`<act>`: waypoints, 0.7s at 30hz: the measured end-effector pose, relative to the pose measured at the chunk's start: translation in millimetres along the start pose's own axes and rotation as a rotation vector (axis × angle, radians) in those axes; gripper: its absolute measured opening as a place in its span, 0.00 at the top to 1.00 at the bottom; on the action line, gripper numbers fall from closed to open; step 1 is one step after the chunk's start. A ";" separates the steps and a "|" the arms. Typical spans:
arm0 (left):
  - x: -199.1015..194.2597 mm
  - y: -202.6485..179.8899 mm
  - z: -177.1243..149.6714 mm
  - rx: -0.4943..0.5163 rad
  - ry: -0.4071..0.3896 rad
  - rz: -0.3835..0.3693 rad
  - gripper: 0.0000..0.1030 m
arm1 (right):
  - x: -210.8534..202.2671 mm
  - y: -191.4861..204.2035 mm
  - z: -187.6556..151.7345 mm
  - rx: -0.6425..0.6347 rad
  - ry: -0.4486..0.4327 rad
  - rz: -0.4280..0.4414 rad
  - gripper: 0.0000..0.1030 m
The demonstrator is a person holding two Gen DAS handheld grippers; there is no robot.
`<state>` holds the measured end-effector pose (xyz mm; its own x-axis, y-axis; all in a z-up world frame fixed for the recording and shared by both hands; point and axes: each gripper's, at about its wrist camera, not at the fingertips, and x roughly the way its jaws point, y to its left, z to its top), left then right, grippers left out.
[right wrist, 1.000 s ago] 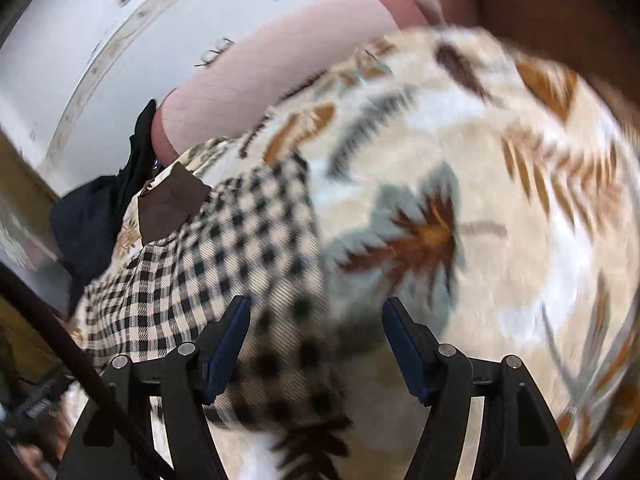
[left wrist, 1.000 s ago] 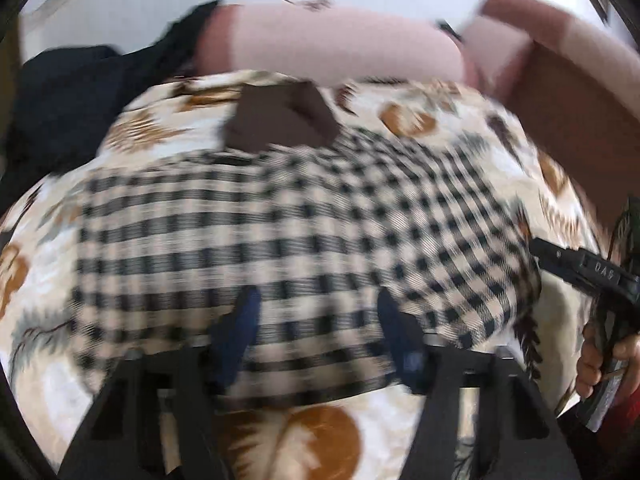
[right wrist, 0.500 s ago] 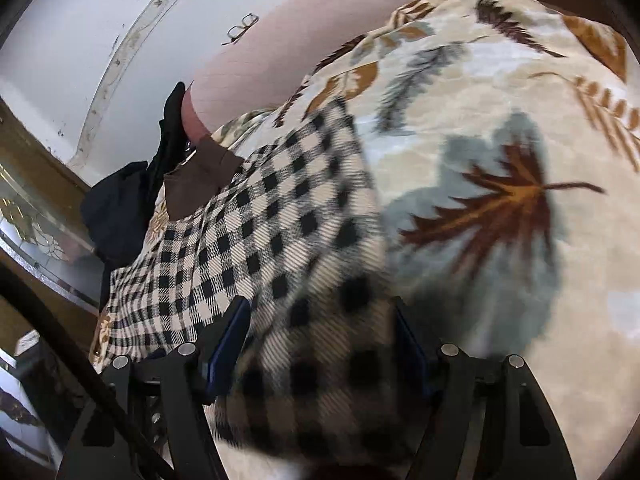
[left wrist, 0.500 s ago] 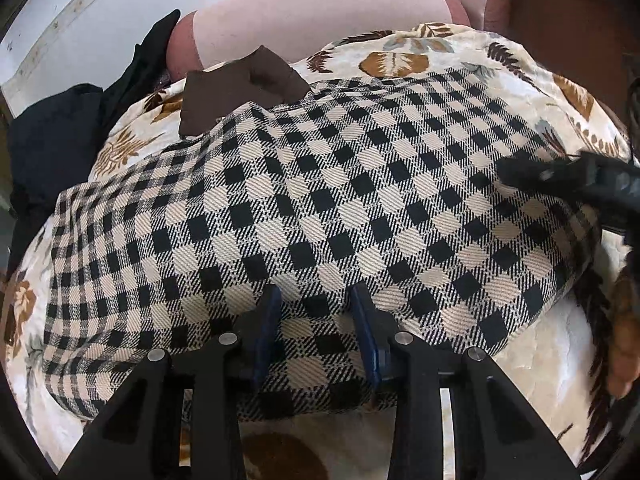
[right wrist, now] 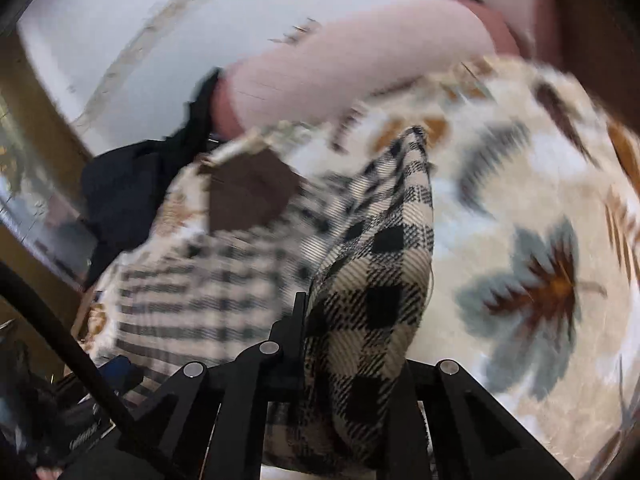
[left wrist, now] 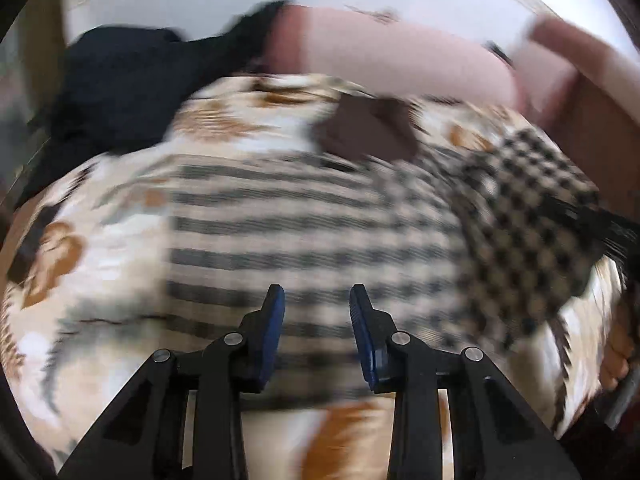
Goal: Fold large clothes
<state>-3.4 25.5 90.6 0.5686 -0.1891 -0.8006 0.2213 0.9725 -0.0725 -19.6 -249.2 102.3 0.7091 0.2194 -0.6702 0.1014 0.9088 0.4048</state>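
Observation:
A black-and-cream checked garment (left wrist: 280,232) lies spread on the bed, with a brown piece (left wrist: 368,132) at its far edge. My left gripper (left wrist: 317,312) hovers over its near part. Its jaws are closing, still apart, with cloth beneath them but none pinched. In the right wrist view my right gripper (right wrist: 352,320) is closing onto the garment's right edge (right wrist: 380,240). The pinched cloth rises in a fold and hides one finger. That lifted fold (left wrist: 528,208) shows at the right of the left wrist view. Both views are blurred by motion.
A cream bedspread with leaf prints (right wrist: 520,200) covers the bed. A pink bolster (left wrist: 400,56) lies along the far side against a white wall. Dark clothes (left wrist: 120,88) are heaped at the far left. A person's hand (left wrist: 616,352) shows at the right edge.
My right gripper has closed on the garment's right edge and raised it off the bedspread. My left gripper has drifted sideways over the cloth with its jaws slightly narrower.

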 end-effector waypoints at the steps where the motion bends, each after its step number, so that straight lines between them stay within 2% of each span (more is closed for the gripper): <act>1: -2.8 18.7 4.3 -0.032 -0.012 0.020 0.68 | 2.0 24.3 4.3 -0.036 0.003 0.024 0.88; 3: -11.3 64.7 11.6 -0.128 -0.044 0.062 0.68 | 13.0 67.9 6.6 -0.113 0.021 0.049 0.88; 6: -23.6 126.7 10.3 -0.293 -0.088 0.051 0.68 | 47.3 141.8 -7.6 -0.243 0.079 0.077 0.88; 10: -24.0 186.1 0.5 -0.449 -0.093 0.047 0.68 | 95.5 194.7 -39.2 -0.317 0.166 0.095 0.88; 13: -23.1 204.1 -4.6 -0.512 -0.097 0.038 0.68 | 128.6 207.9 -61.3 -0.331 0.220 0.084 0.88; 16: -21.6 208.9 -4.3 -0.550 -0.102 0.018 0.68 | 143.0 216.1 -72.6 -0.348 0.242 0.077 0.88; 21: -14.2 208.3 0.1 -0.587 -0.107 -0.024 0.68 | 139.8 228.2 -90.0 -0.477 0.237 0.066 0.88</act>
<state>34.7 230.8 86.9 0.6520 -0.1949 -0.7327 -0.2230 0.8744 -0.4310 39.8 20.7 45.0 0.5202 0.3059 -0.7974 -0.3055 0.9385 0.1607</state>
